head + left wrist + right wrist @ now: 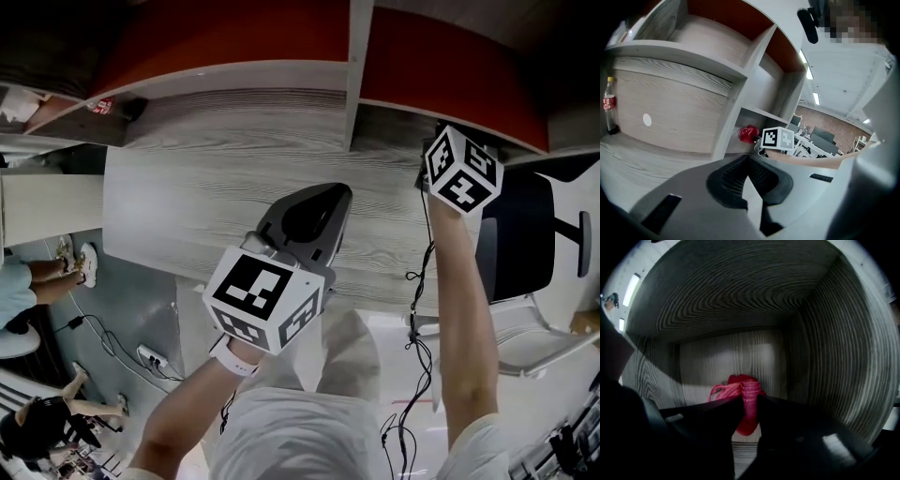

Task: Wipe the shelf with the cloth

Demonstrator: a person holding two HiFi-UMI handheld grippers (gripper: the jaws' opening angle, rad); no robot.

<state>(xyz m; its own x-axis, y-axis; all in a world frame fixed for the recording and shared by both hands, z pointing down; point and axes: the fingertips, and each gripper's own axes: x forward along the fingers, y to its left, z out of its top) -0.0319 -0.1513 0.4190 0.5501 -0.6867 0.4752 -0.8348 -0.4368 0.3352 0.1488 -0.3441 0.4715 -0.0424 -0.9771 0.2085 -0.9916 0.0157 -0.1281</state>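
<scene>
Closest under the head camera, the left gripper (pixel 328 197) hovers above the broad grey-wood shelf board (pixel 187 178). Its jaws are together on nothing, and bare board lies all round it. Right of the white divider (pixel 354 84), the right gripper (pixel 749 401) reaches into a compartment with its jaws clamped on the red cloth (pixel 740 383), close to the back wall, and both side walls stand clear of it. At the board's far left edge stands a bottle (pixel 609 105).

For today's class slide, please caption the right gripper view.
Right gripper holds the red cloth between its jaws inside a wood-grain shelf compartment.
</scene>
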